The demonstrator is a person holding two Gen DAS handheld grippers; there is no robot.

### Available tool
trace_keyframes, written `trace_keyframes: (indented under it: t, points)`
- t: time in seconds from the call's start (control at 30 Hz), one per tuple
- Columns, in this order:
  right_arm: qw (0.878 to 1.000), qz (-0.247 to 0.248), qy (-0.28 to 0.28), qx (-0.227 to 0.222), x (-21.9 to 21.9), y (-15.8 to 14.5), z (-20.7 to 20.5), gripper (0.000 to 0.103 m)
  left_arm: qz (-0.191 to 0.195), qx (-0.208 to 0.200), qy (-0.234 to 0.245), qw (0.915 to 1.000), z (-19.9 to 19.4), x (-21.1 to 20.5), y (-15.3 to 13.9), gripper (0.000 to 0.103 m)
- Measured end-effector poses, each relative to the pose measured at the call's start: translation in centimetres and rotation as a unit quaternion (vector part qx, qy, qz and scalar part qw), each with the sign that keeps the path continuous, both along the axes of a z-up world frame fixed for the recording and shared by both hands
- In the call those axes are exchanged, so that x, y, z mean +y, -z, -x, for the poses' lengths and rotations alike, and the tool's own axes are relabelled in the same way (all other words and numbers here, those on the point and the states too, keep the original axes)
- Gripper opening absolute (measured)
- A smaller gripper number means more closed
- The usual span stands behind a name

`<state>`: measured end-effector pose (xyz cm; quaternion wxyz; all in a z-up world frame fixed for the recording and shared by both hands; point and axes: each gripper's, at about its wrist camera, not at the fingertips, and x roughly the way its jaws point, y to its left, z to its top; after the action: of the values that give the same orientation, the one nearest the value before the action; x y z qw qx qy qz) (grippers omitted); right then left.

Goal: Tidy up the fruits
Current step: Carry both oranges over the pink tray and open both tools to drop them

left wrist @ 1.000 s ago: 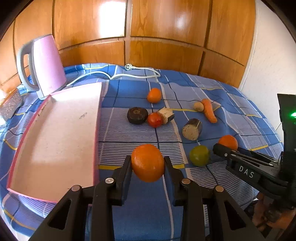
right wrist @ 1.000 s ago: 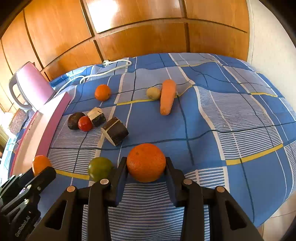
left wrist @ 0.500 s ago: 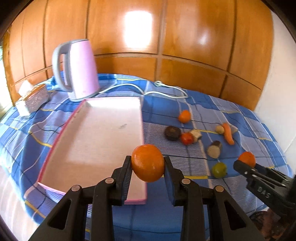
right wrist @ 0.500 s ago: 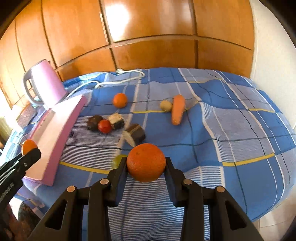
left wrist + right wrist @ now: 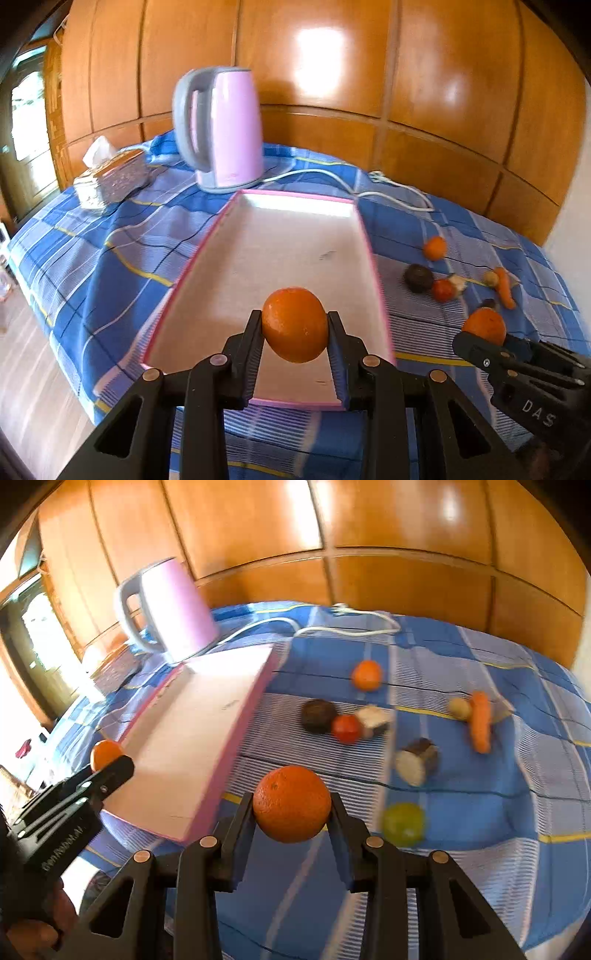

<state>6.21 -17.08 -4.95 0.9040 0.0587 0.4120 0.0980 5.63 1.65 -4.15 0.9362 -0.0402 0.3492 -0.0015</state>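
My left gripper (image 5: 294, 318) is shut on a small orange (image 5: 295, 332) and hangs over the near end of the pink-rimmed white tray (image 5: 273, 236), which holds nothing. My right gripper (image 5: 292, 801) is shut on a bigger orange (image 5: 291, 812) above the blue checked cloth, just right of the tray (image 5: 184, 738). Each gripper shows at the edge of the other's view. On the cloth lie another orange (image 5: 366, 675), a dark round fruit (image 5: 318, 716), a tomato (image 5: 346, 729), a green fruit (image 5: 402, 823) and a carrot (image 5: 480, 722).
A pink kettle (image 5: 225, 129) stands behind the tray's far end, its white cable (image 5: 391, 188) trailing right. A tissue box (image 5: 110, 177) sits far left. Two cut brown pieces (image 5: 417, 762) and a small potato (image 5: 460, 708) lie among the fruit. The bed edge drops to the floor at left.
Both grippers have swung left with their oranges. The left one now hangs over the tray's near end, and the right one has drawn close to the tray's right side.
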Motion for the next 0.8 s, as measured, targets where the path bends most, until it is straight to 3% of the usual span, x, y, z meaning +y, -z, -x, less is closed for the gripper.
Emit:
trace_keyframes:
  t: [0.43,0.5,0.53,0.57,0.8]
  points:
    - [0.998,0.009,-0.061,0.008,6.9,0.0,-3.5,0.039,0.009,0.027,-0.057,0.9979,-1.4,4.0,1.7,0.035]
    - [0.997,0.015,-0.075,0.009,8.0,0.2,-3.8,0.039,0.013,0.030,-0.065,0.9973,-1.5,4.4,1.8,0.039]
    - [0.996,0.017,-0.081,0.009,8.5,0.3,-4.0,0.039,0.013,0.028,-0.069,0.9972,-1.5,4.6,1.8,0.046]
    - [0.996,0.021,-0.088,0.009,9.1,0.4,-4.1,0.040,0.012,0.024,-0.072,0.9970,-1.4,4.7,1.6,0.048]
    - [0.996,0.021,-0.083,0.006,9.3,0.6,-3.8,0.041,-0.003,-0.003,-0.079,0.9969,-0.6,4.7,0.4,0.049]
